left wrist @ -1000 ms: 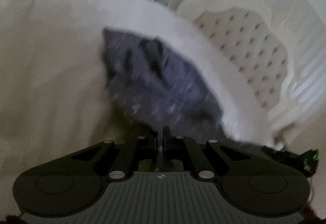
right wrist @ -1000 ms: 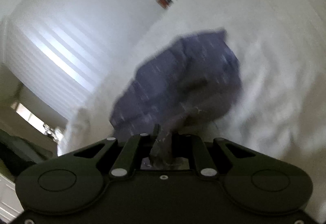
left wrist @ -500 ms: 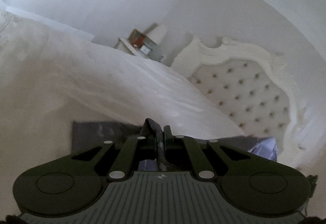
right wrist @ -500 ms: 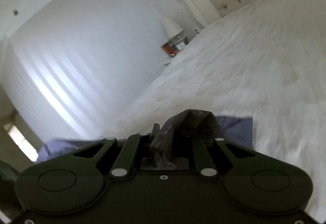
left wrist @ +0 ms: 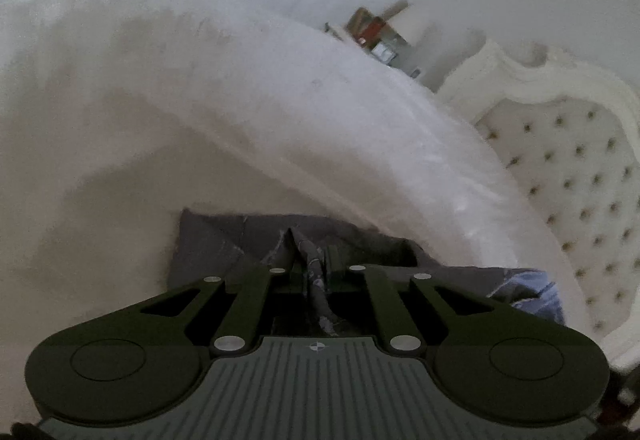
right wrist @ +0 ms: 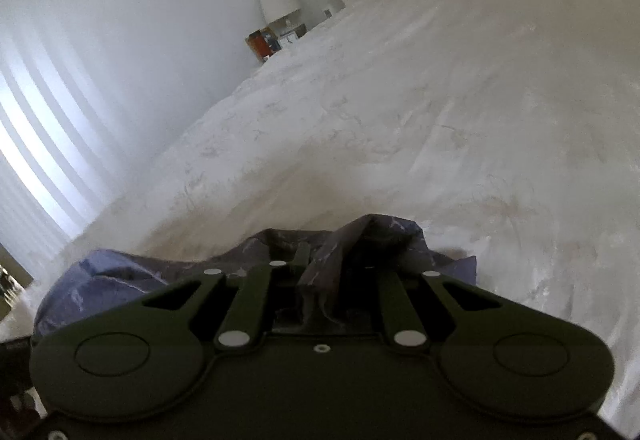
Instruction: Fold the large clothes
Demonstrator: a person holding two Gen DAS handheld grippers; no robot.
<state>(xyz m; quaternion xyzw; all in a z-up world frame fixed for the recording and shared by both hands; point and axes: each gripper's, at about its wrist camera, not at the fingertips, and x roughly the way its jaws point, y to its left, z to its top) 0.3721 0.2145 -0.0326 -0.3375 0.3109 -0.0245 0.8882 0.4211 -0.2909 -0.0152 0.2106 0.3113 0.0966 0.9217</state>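
A blue-grey patterned garment [left wrist: 224, 240] lies low on the white bed, spread just ahead of my left gripper [left wrist: 310, 260], which is shut on a pinched fold of it. In the right wrist view the same garment [right wrist: 100, 280] bunches under and ahead of my right gripper [right wrist: 320, 264], which is shut on a raised fold. Most of the cloth is hidden beneath both gripper bodies.
The white bedspread [right wrist: 440, 100] fills most of both views. A tufted cream headboard [left wrist: 580, 168] stands at the right in the left wrist view. A nightstand with a lamp and small items [right wrist: 276, 32] sits beside the bed. Bright curtains [right wrist: 36, 144] are at the left.
Both grippers have swung down and levelled with the garment, which a second ago hung ahead in full view. It now lies low on the bed under the grippers.
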